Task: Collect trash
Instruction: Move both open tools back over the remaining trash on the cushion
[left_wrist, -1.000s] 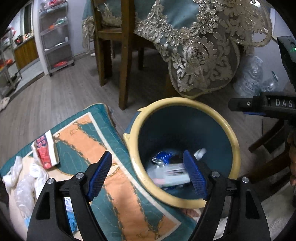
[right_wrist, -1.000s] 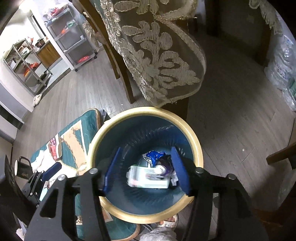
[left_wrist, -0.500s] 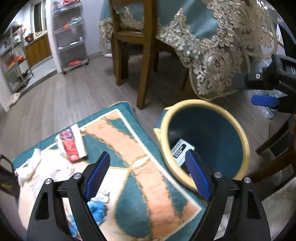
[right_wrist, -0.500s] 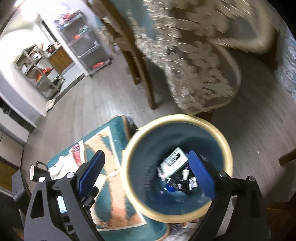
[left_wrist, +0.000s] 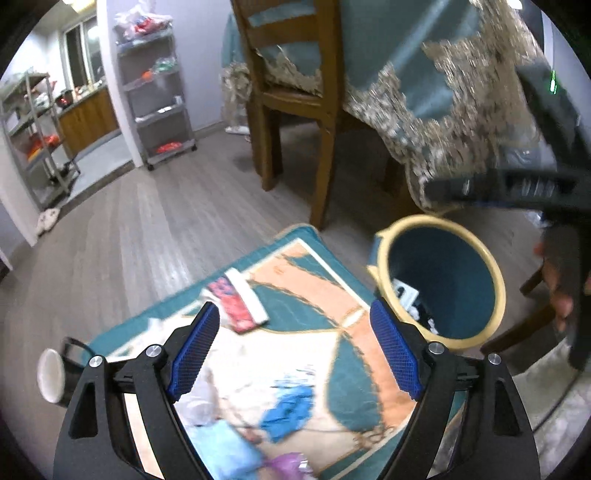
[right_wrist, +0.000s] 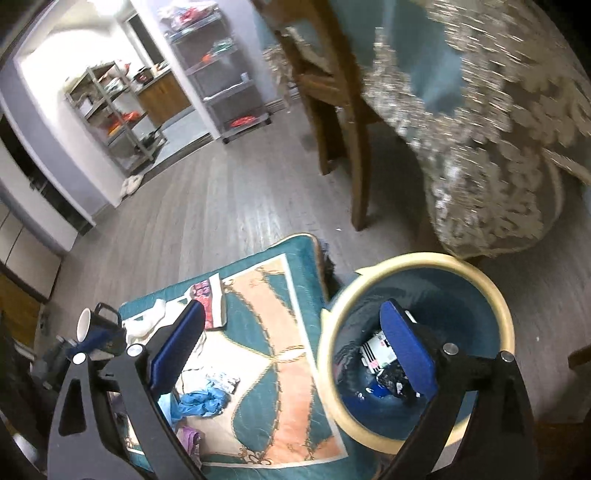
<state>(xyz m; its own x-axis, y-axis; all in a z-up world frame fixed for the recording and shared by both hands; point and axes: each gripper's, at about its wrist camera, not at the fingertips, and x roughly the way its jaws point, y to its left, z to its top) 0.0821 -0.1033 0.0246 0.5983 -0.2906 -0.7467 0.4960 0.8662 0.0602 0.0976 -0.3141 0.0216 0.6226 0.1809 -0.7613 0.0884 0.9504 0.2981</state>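
Observation:
A blue bin with a cream rim (left_wrist: 496, 291) (right_wrist: 417, 256) stands on the floor beside a teal and orange rug (left_wrist: 369, 362) (right_wrist: 258, 306). In the bin lie a white box with black print (right_wrist: 376, 349) (left_wrist: 404, 293) and dark scraps. On the rug lie a red-and-white packet (left_wrist: 240, 302) (right_wrist: 208, 301), a crumpled blue piece (left_wrist: 286, 410) (right_wrist: 201, 402), a purple wrapper (right_wrist: 188, 439) and white tissue (right_wrist: 147, 321). My left gripper (left_wrist: 293, 310) hangs open above the rug, empty. My right gripper (right_wrist: 293, 310) spans the rug's edge and the bin, its jaws opening with nothing between them.
A dark mug (left_wrist: 55, 374) (right_wrist: 98, 330) lies at the rug's left edge. A wooden chair (left_wrist: 325, 129) and a table with a lace-trimmed cloth (left_wrist: 461, 110) stand behind the bin. Metal shelving (left_wrist: 159, 92) lines the far wall. Bare wood floor (right_wrist: 229, 206) lies to the left.
Both grippers pulled up and away from over the bin toward the rug. The right jaws widened, and the white box that was between them now lies in the bin.

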